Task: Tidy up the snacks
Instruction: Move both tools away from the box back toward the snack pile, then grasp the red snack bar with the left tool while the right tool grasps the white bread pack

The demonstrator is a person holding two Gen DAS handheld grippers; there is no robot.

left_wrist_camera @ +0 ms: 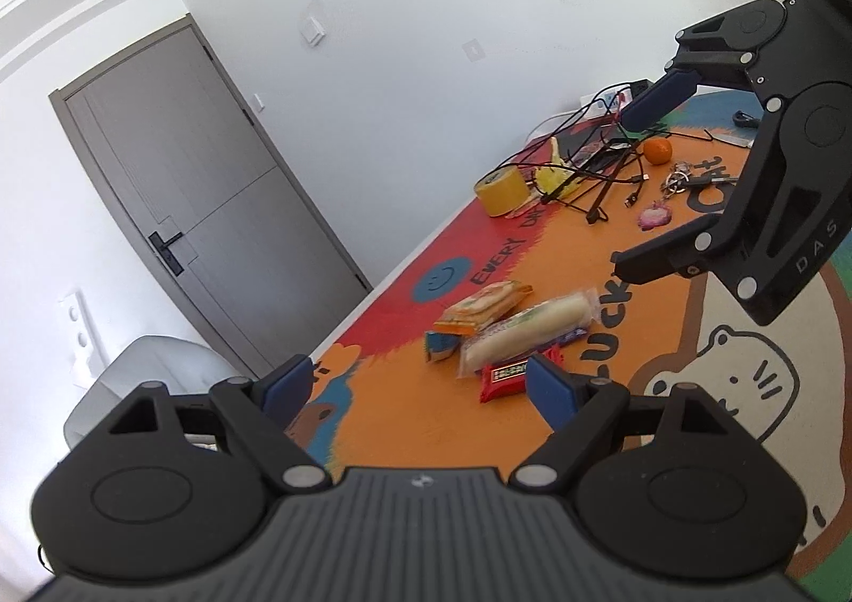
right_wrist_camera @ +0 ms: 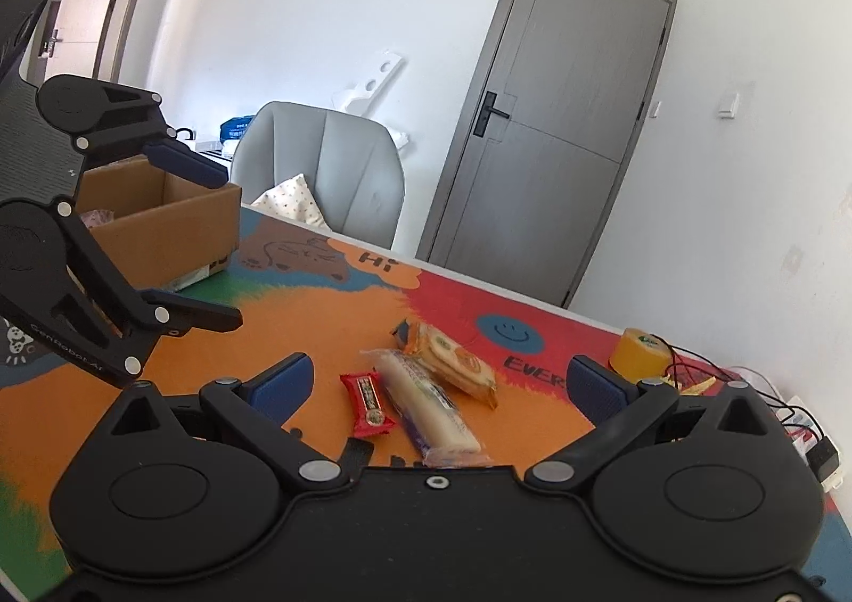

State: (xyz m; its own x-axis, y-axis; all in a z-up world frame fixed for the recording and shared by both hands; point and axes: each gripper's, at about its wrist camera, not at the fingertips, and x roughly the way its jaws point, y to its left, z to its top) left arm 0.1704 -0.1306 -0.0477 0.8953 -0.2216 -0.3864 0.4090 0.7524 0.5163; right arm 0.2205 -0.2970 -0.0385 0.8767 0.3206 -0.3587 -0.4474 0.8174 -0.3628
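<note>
left gripper (left_wrist_camera: 420, 386): fingers spread, empty | right gripper (right_wrist_camera: 439, 389): fingers spread, empty | red snack (right_wrist_camera: 371, 404), white roll (right_wrist_camera: 426, 402), cracker pack (right_wrist_camera: 452, 362): touching, mid-table (right_wrist_camera: 298, 330) | cardboard box (right_wrist_camera: 170, 229): far corner

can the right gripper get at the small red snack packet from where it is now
Probably yes. The right gripper is open above the mat, and the red packet lies flat between its fingers' line of sight, with only the long white snack beside it.

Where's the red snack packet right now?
On the orange mat, the red snack packet lies ahead of the right gripper, touching the long white-wrapped snack's left side.
</note>
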